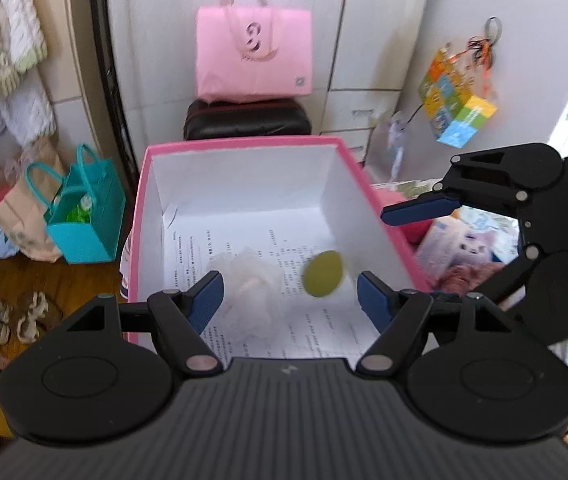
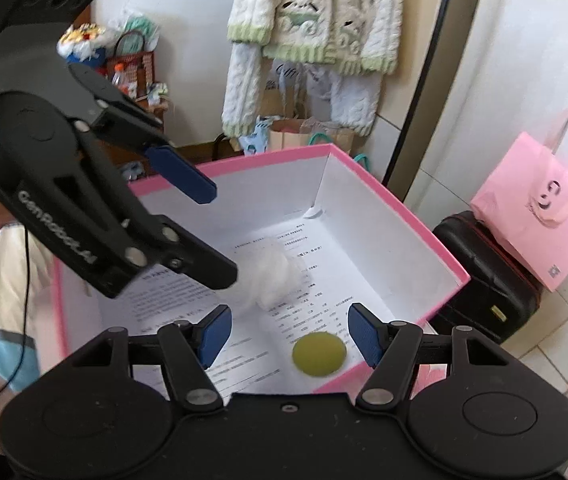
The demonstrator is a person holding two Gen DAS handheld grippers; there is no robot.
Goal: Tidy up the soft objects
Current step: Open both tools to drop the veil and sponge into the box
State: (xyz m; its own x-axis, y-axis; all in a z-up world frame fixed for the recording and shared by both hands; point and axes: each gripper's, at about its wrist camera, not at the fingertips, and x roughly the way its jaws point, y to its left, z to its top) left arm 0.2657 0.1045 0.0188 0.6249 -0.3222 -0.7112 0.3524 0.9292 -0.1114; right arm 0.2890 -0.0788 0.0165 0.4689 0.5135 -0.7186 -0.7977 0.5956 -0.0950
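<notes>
Box (image 1: 244,148) has your puff (image 1: 250,280) left, disc (image 1: 323,274) right, and both your grippers (image 1: 289,294) (image 2: 286,330) hang apart, gripping nothing.

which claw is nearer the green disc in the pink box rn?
Right. The right claw hangs open just above the green disc; the left claw is open over the white puff beside it.

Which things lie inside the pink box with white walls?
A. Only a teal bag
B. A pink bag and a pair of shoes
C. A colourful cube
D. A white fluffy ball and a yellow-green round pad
D: the white fluffy ball and the yellow-green round pad lie on printed paper sheets inside the pink box; neither is held.
</notes>
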